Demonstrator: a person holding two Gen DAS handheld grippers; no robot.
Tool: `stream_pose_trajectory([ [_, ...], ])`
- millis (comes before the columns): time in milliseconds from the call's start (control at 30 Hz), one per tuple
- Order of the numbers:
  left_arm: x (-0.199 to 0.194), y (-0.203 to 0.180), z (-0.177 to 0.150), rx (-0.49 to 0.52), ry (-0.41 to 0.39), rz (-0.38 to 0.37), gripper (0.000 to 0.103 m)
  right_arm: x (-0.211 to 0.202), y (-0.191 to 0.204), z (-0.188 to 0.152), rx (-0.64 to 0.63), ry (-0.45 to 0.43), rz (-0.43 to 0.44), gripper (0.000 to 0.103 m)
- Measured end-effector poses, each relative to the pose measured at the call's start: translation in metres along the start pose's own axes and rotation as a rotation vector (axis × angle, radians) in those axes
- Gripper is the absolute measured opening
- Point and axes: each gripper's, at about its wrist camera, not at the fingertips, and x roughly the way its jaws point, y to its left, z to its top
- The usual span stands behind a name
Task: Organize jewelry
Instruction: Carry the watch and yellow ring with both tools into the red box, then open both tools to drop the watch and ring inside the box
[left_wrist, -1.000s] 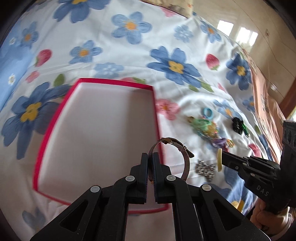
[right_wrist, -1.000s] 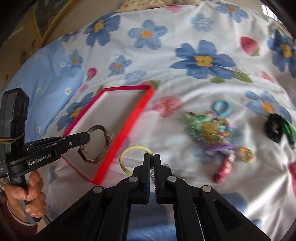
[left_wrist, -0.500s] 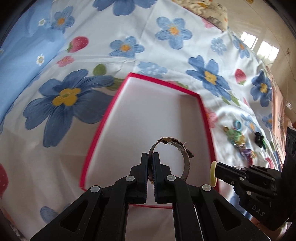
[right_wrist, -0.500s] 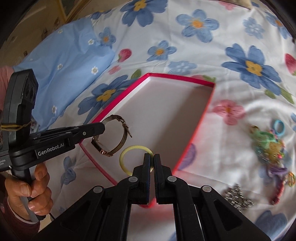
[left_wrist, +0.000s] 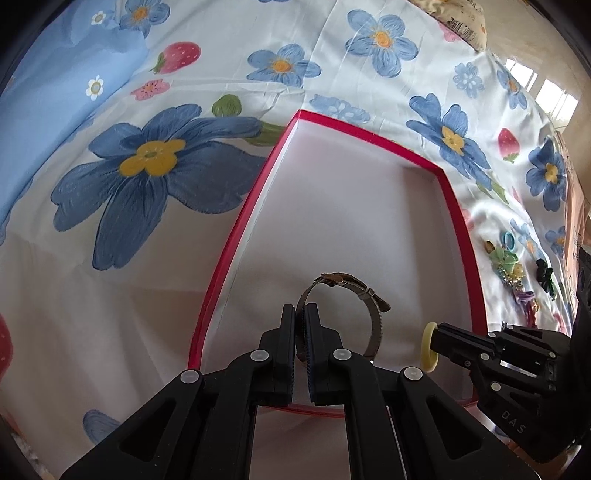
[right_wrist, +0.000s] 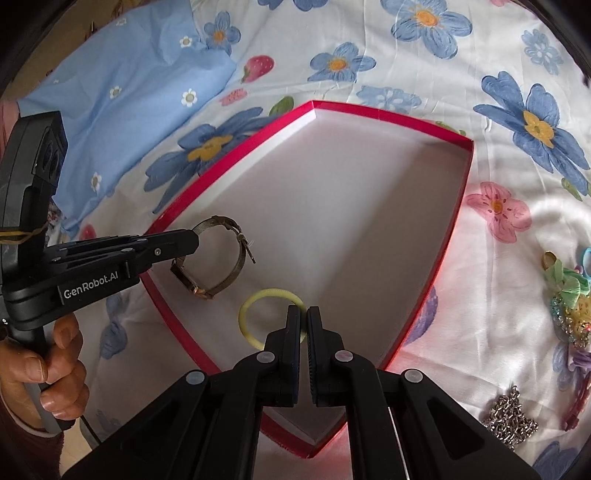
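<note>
Ahead of my tool spreads a bed under a white floral sheet (left_wrist: 332, 74) printed with blue flowers and strawberries. Up-left of my tool lies a light-blue pillow (right_wrist: 122, 92). Far right, daylight glares off what may be a tiled floor (left_wrist: 550, 96).

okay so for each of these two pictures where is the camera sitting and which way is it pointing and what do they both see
Left wrist: rides the left gripper, looks down its fingers into the red box; the gripper is shut on the watch; the right gripper enters from the right.
Right wrist: rides the right gripper, shut on the yellow ring; the left gripper and the hand holding it show at left.
Shared: box, watch, ring, floral sheet.
</note>
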Motion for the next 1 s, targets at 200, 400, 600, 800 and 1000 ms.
stream_pose_trajectory([
  [200, 0.006, 0.001, -0.001, 0.0, 0.008, 0.016, 0.004, 0.005, 0.0, -0.001, -0.003, 0.014, 0.0, 0.008],
  [400, 0.006, 0.0, -0.002, 0.004, 0.008, 0.026, 0.004, 0.003, -0.002, -0.001, 0.012, 0.006, 0.008, 0.008],
  [600, 0.005, 0.0, -0.002, 0.004, 0.012, 0.031, 0.009, -0.011, -0.006, -0.001, 0.034, -0.03, 0.017, 0.01],
  [800, -0.007, -0.004, -0.003, 0.002, -0.012, 0.037, 0.027, -0.033, -0.016, -0.004, 0.08, -0.081, 0.03, 0.029],
  [1000, -0.026, -0.019, -0.005, 0.026, -0.045, 0.014, 0.038, -0.06, -0.039, -0.016, 0.145, -0.142, 0.011, 0.034],
])
